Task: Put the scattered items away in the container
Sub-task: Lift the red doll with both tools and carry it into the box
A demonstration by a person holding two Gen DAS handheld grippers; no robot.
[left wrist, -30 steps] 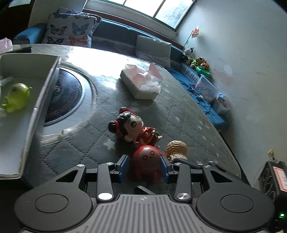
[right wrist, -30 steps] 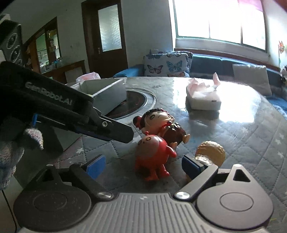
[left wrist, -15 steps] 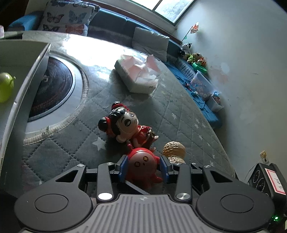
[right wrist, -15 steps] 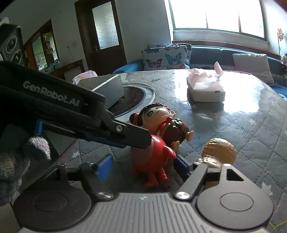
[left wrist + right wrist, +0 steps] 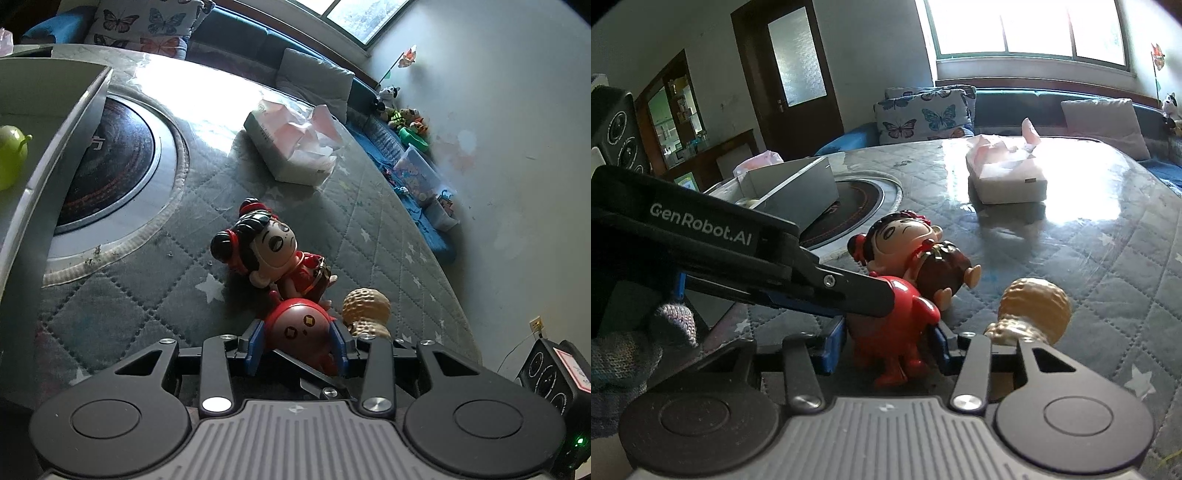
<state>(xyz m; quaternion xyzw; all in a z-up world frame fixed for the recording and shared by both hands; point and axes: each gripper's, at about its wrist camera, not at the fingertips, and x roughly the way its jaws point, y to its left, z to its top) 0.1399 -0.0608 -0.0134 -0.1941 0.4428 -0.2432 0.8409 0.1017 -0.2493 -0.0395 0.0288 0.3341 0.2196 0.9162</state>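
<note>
Both grippers are on the same toy. The left gripper [image 5: 298, 341] has its blue pads pressed to the round head of the red figurine [image 5: 300, 326], and the right gripper [image 5: 884, 349], whose jaws have just been closing, now pinches its body. It stands on the quilted table [image 5: 369, 236], touching the black-haired doll [image 5: 266, 251], with a tan peanut toy [image 5: 365, 308] just beside. The grey container [image 5: 59, 147] sits far left, holding a green toy [image 5: 11, 157].

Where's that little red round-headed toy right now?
The red toy stands on the quilted table, squeezed by both tongs, just before the black-haired doll, peanut beside it.
</note>
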